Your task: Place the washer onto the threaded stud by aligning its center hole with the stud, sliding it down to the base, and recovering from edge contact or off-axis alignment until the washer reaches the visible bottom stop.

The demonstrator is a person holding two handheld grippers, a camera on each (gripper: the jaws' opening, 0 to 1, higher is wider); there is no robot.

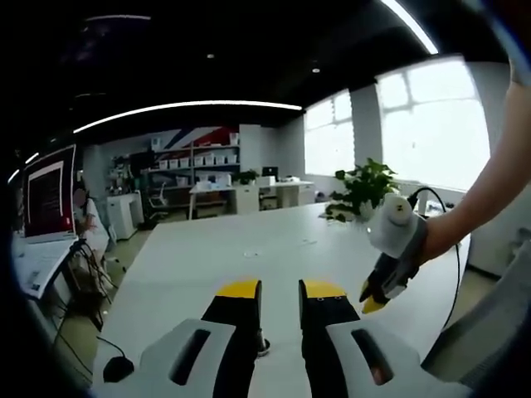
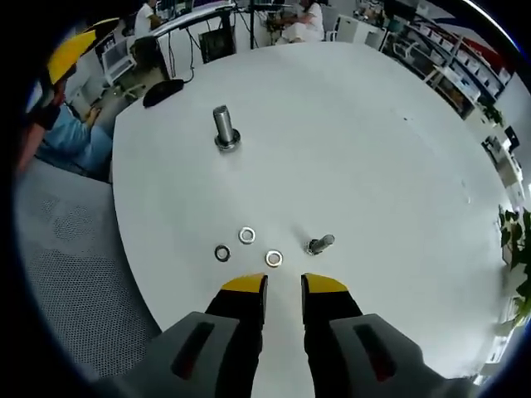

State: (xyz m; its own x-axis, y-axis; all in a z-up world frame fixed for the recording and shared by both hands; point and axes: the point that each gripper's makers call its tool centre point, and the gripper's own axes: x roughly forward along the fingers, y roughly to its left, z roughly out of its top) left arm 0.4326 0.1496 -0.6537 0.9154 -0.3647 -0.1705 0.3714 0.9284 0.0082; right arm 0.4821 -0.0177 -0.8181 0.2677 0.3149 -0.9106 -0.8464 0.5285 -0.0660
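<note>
Right gripper (image 2: 284, 285) narrowly parted, empty; three washers (image 2: 247, 235) at 12 o'clock, threaded stud (image 2: 224, 128) beyond; left gripper (image 1: 280, 288) likewise.

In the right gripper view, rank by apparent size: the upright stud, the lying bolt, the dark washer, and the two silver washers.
1. Upright stud, though farthest away.
2. Lying bolt.
3. Three washers look alike: dark washer and silver washers; no ranking.

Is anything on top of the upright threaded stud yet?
No. The threaded stud stands bare on the white table; three washers lie loose near the right gripper. Its base underside is hidden.
</note>
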